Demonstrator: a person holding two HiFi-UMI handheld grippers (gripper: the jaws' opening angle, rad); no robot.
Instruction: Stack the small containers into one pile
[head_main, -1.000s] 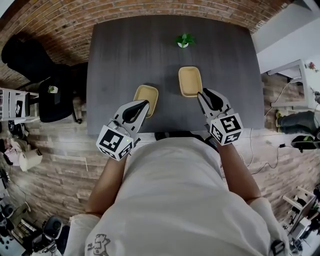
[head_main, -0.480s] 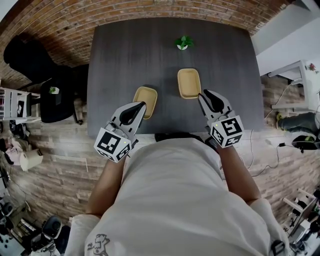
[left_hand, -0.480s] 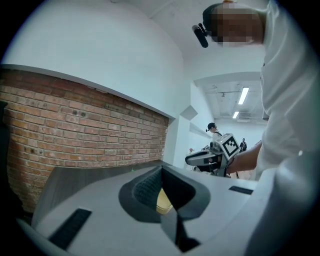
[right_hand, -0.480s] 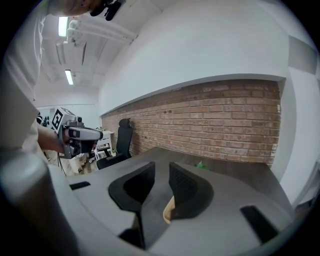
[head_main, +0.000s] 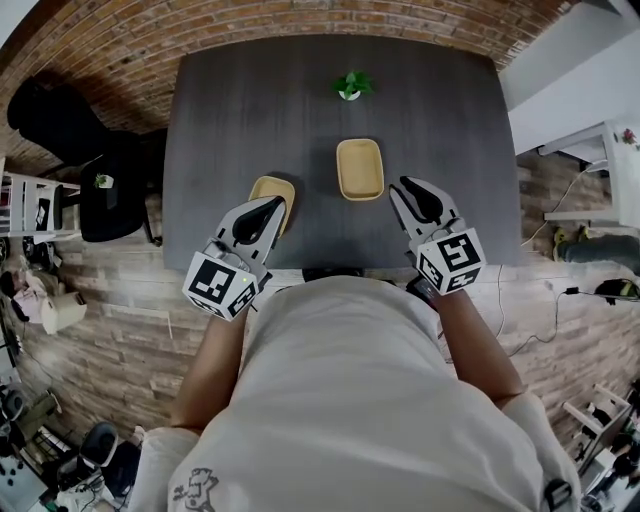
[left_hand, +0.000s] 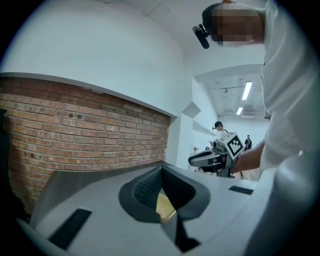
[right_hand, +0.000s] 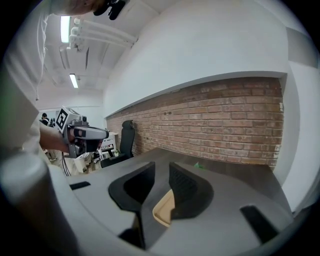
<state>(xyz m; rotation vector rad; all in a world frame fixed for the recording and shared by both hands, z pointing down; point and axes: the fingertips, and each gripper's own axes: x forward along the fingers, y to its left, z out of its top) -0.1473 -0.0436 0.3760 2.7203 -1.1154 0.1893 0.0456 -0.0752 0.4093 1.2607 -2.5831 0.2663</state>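
Two shallow tan containers lie apart on the dark table (head_main: 230, 110). The left container (head_main: 266, 190) is partly hidden under my left gripper (head_main: 278, 203), whose fingertips meet with nothing clamped. Through the hollow behind those tips the left gripper view shows that container (left_hand: 164, 206) below. The right container (head_main: 360, 168) lies further in. My right gripper (head_main: 402, 184) hovers just right of its near corner, jaws open and holding nothing. A corner of that container (right_hand: 164, 210) shows below the gap in the right gripper view.
A small potted plant (head_main: 349, 85) stands near the table's far edge. A black office chair (head_main: 60, 120) sits left of the table by the brick wall. White shelving (head_main: 30, 205) stands at the left, and the table's near edge runs just under both grippers.
Both grippers have edged forward over the table. The left one now covers more of the left container, and the right one has drawn level with the right container's near corner.
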